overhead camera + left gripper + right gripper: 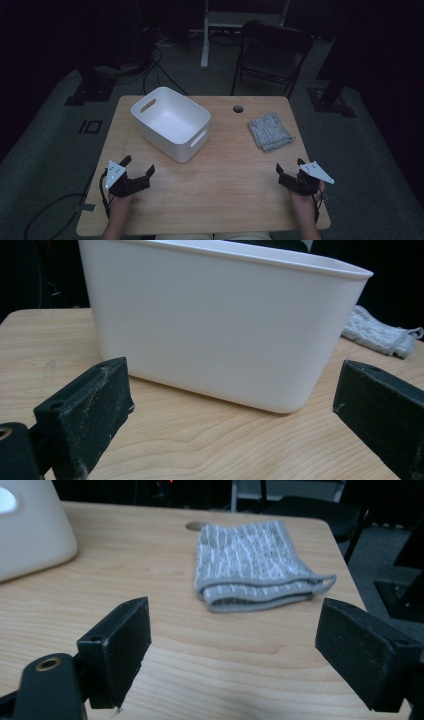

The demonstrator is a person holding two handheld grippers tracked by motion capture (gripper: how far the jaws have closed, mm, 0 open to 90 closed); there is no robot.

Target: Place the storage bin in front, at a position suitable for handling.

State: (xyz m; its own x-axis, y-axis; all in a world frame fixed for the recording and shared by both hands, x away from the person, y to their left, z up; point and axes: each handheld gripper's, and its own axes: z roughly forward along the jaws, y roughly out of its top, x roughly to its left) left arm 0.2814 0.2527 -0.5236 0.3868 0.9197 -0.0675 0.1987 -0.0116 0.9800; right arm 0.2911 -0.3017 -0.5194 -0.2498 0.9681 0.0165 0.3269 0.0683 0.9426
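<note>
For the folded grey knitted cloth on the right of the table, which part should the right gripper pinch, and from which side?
Probably the near edge of the folded grey knitted cloth, approached from the person's side by the right gripper. In the right gripper view that edge shows stacked layers with a rounded fold, thick enough for open jaws to close over all of it. The small loop at its right corner looks too thin for a sure hold.

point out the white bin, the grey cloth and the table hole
white plastic bin (160, 131), high view, near-left outer wall
folded grey knit cloth (250, 565), right gripper view, top face
round table hole (238, 108), high view, its centre
</note>
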